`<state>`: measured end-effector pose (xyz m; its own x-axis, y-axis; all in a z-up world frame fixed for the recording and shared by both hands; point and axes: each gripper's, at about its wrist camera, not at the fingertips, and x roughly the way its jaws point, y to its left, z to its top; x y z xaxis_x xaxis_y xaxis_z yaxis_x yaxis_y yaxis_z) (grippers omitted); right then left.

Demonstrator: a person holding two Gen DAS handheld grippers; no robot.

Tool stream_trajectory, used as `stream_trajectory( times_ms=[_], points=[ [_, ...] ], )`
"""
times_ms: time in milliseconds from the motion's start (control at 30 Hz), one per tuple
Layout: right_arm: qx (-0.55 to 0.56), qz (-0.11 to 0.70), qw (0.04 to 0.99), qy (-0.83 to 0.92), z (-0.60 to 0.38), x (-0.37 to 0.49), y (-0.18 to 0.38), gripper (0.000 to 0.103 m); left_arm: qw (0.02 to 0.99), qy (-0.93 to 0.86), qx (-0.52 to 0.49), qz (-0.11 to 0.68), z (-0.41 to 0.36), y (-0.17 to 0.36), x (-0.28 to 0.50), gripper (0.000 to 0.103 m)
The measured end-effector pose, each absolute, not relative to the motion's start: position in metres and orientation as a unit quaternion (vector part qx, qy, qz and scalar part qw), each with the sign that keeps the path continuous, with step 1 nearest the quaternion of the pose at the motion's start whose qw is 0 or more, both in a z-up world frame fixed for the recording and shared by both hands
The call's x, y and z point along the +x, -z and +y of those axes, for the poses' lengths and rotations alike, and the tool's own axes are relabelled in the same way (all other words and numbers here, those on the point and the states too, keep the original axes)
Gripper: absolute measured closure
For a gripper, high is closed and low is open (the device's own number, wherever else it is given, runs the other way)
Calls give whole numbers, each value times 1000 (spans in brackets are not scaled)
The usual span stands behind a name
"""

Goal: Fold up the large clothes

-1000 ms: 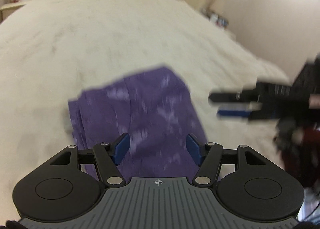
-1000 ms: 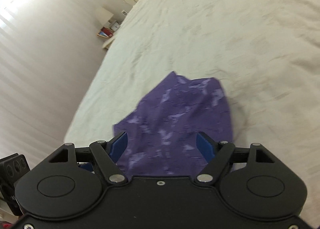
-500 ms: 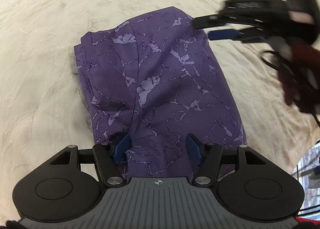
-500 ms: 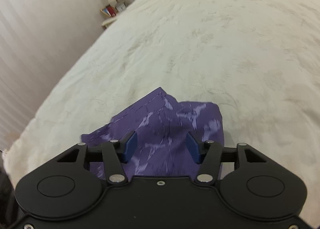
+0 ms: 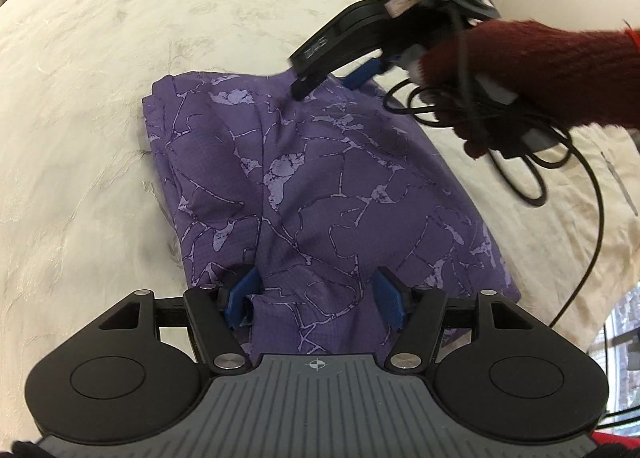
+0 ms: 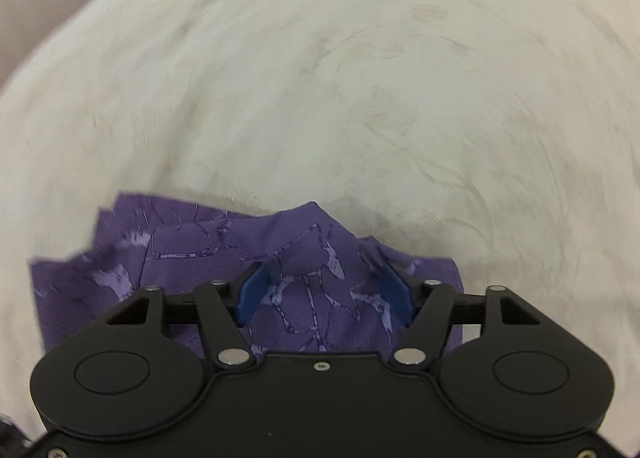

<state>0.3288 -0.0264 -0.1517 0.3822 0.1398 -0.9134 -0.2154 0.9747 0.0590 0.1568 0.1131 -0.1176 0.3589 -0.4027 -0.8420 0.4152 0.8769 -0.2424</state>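
Where legible, no writing: purple garment (image 5: pixel 320 178).

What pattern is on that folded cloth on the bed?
Purple cloth with pale lilac crackle lines and blotches, clearest in the left wrist view.

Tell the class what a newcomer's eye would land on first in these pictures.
The purple patterned cloth, folded into a neat stack, stands out on the cream bed. Next, the red-gloved hand holds the right claw over the cloth's far edge, while the open left claw hovers over its near edge.
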Motion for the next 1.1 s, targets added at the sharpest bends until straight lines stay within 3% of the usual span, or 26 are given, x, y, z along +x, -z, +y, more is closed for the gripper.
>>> stream_trajectory(
  times_ms=[67, 233, 300, 367, 433, 467, 500, 733, 867, 1100],
  points=[
    [-62, 548, 826, -113, -16, 332, 156, 31, 824, 246, 10, 510, 111, 119, 157, 40],
    [5, 539, 831, -137, -36, 333, 140, 29, 826, 256, -18, 502, 120, 108, 158, 37],
    [29, 509, 846, -156, -52, 321, 121, 30, 832, 261, -46, 488, 130, 95, 156, 23],
    [47, 477, 862, -165, -68, 302, 101, 24, 842, 251, -62, 474, 141, 83, 152, 5],
    [52, 446, 877, -170, -83, 273, 85, 15, 850, 240, -72, 463, 151, 75, 147, 0],
    [49, 437, 882, -172, -88, 259, 81, 6, 850, 236, -75, 464, 155, 75, 146, 0],
    [42, 431, 884, -173, -91, 243, 78, 4, 847, 231, -76, 472, 158, 78, 146, 0],
    [-18, 494, 855, -155, -85, 159, 129, 3, 802, 207, -72, 556, 158, 130, 138, 0],
    [9, 521, 837, -166, -84, 127, 149, 1, 764, 188, -92, 610, 164, 158, 127, 0],
    [46, 507, 844, -167, -97, 127, 126, 1, 790, 218, -126, 558, 177, 113, 115, 0]
  ],
)
